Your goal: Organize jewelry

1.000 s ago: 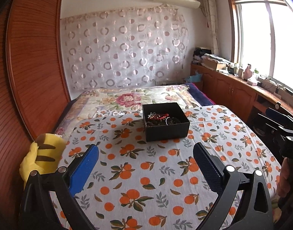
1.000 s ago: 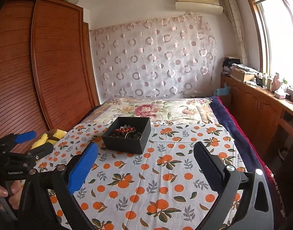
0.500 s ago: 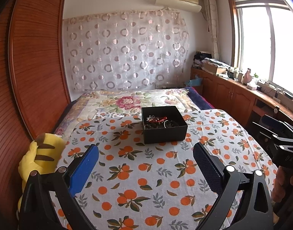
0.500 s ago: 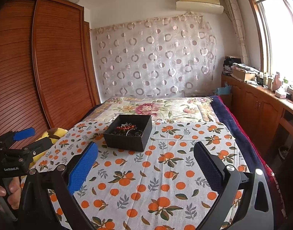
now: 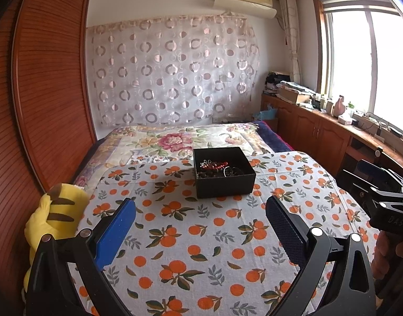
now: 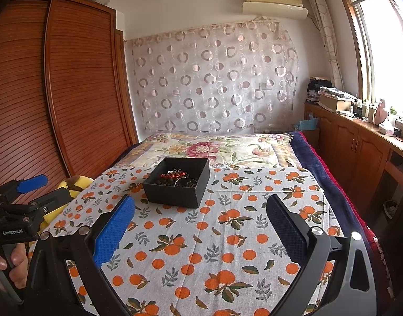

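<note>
We held our left gripper [image 5: 200,212] and right gripper [image 6: 200,210] with jaws wide apart and empty, both hovering above the orange-print cloth [image 5: 227,237]. Ahead, apart from both, the black box [image 5: 223,171] sat on that cloth, holding the jewelry [image 5: 214,166] in a tangled heap. We judged the tangle the main risk: pinching one strand could drag others out, or tip the light box.

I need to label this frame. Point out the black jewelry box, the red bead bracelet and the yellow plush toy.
black jewelry box [image 5: 225,185]: left wrist view, front wall.
red bead bracelet [image 5: 214,166]: left wrist view, middle of the strand inside the box.
yellow plush toy [image 5: 54,216]: left wrist view, striped back.
</note>
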Tool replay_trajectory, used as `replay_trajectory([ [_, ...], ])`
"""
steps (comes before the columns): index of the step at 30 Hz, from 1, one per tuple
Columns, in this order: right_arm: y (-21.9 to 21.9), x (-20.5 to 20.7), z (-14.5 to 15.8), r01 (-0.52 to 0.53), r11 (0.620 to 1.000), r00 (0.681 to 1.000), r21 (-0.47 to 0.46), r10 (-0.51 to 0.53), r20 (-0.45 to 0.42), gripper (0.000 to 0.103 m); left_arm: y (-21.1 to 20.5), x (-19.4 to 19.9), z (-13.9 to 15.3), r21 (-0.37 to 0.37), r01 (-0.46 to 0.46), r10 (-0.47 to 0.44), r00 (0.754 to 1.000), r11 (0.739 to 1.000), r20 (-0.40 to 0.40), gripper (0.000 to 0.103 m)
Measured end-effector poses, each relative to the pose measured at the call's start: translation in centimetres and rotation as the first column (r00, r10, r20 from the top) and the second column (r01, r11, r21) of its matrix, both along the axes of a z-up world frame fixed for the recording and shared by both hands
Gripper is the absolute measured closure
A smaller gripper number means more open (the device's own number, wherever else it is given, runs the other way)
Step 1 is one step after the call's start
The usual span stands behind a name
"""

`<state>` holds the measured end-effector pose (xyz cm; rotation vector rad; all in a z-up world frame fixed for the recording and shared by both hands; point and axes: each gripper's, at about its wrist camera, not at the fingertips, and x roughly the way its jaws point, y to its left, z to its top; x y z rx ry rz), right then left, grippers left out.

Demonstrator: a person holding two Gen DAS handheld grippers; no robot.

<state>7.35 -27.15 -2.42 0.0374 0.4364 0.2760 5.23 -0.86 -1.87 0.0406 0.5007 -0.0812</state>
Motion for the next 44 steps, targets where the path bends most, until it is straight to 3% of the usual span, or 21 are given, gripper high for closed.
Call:
replay_trajectory([
  [44, -0.2, 0.0, 0.0, 0.001, 1.0, 1.0, 0.001, -0.001, 0.002, 0.002, -0.8, -0.4, 0.9, -0.01, 0.002, -0.002, 1.0, 1.0, 0.007, 0.008],
])
